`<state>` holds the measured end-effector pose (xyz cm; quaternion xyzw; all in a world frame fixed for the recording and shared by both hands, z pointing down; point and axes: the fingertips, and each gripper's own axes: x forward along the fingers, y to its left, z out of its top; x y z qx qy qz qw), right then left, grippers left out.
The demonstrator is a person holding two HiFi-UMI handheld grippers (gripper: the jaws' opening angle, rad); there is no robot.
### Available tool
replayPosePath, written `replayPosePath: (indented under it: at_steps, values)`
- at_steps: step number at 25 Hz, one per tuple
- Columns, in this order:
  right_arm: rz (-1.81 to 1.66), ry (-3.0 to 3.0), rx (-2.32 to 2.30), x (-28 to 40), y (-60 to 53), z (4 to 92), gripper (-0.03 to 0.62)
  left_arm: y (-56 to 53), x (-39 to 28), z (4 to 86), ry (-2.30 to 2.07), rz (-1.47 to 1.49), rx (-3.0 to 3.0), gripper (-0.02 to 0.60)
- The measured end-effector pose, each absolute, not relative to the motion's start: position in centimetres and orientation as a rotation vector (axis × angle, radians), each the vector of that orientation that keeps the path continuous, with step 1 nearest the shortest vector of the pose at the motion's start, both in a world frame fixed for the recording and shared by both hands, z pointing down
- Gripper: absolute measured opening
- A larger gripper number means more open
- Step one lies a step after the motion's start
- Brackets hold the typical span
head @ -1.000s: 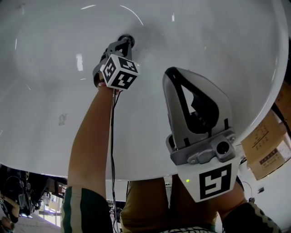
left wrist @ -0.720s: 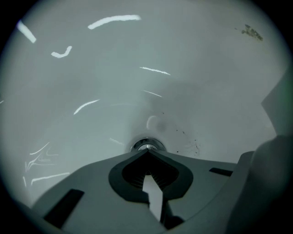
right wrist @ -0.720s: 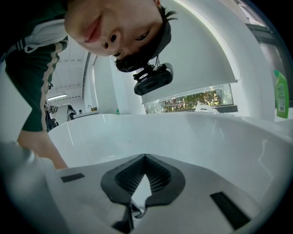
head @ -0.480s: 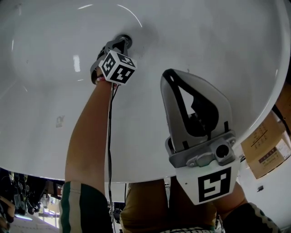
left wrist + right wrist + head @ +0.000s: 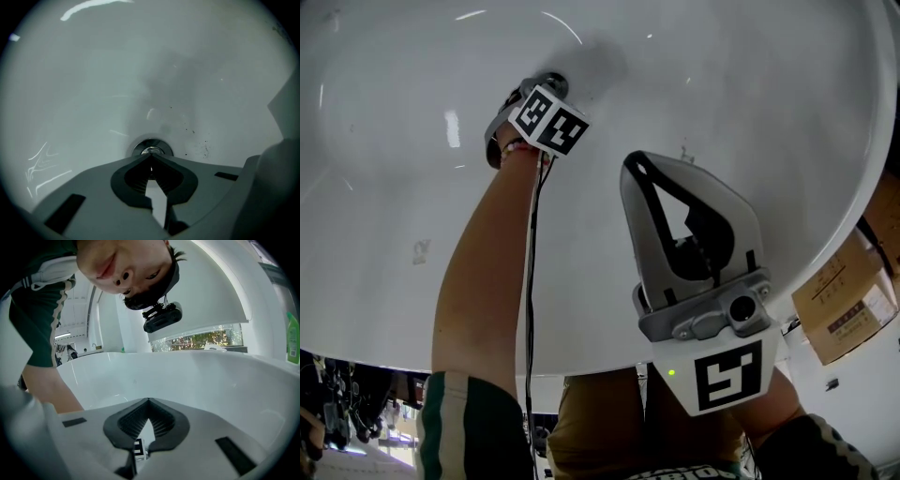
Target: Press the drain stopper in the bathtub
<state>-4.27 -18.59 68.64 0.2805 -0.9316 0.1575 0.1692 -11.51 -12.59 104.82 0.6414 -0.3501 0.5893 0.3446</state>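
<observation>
In the head view, the one drain stopper (image 5: 556, 82) on the far floor of the bathtub (image 5: 750, 103) is mostly hidden behind the left gripper (image 5: 539, 92), while the right gripper (image 5: 631, 164) hangs nearer, with much bare white floor around it. In the left gripper view, its two jaws are pressed together with the tips at the near edge of the drain stopper, covering its lower half; real contact cannot be told. In the right gripper view, the jaws are also pressed together on nothing, and one green bottle (image 5: 293, 336) is cut off at the right edge.
</observation>
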Motion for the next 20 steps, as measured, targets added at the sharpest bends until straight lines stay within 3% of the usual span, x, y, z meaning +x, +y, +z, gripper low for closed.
replayPosePath:
  at_steps: [20]
  values:
    - [0.435,-2.651,0.842,-4.11,-18.96,68.4,0.011,-12.36,-12.06,104.28,-1.054,1.448,1.666,0.009]
